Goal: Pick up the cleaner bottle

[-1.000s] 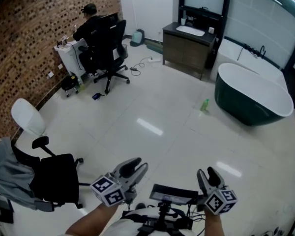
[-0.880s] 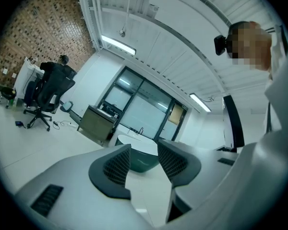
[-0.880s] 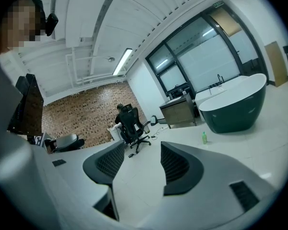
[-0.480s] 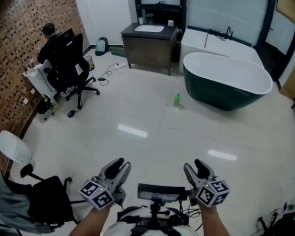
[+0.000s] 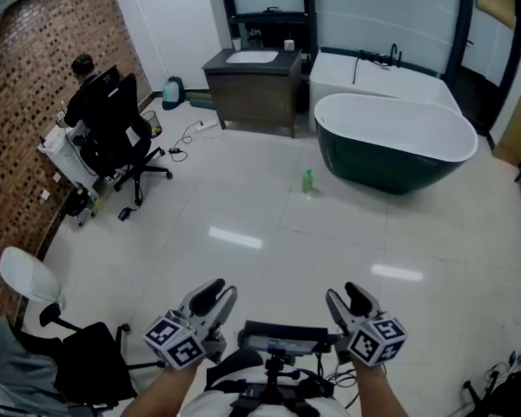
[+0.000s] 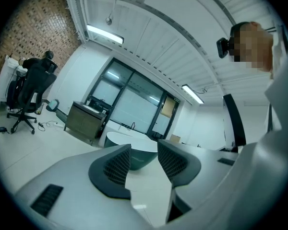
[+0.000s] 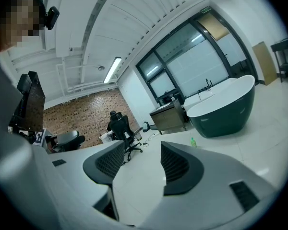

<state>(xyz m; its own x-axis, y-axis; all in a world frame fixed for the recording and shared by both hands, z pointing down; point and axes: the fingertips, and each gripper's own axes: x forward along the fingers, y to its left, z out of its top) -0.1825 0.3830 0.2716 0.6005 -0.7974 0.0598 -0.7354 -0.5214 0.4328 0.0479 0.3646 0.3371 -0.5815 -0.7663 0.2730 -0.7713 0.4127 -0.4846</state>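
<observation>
A small green cleaner bottle [image 5: 307, 181] stands upright on the white tiled floor, just left of the dark green bathtub [image 5: 391, 155]. It also shows as a tiny green bottle [image 7: 192, 141] in the right gripper view. My left gripper [image 5: 218, 295] and right gripper [image 5: 348, 299] are held low at the bottom of the head view, far short of the bottle. Both stand open with nothing between their fingers. In the left gripper view my left gripper [image 6: 143, 163] points level toward the tub; the bottle does not show there.
A wooden vanity with a sink [image 5: 252, 89] stands at the back, beside a white built-in tub [image 5: 378, 72]. A person sits in a black office chair [image 5: 113, 137] at the left by the brick wall. Another black chair [image 5: 87, 367] is near my left side.
The view has swung so the bathtub, vanity and bottle shifted left toward the middle of the picture. Both grippers stayed open and empty at the bottom.
</observation>
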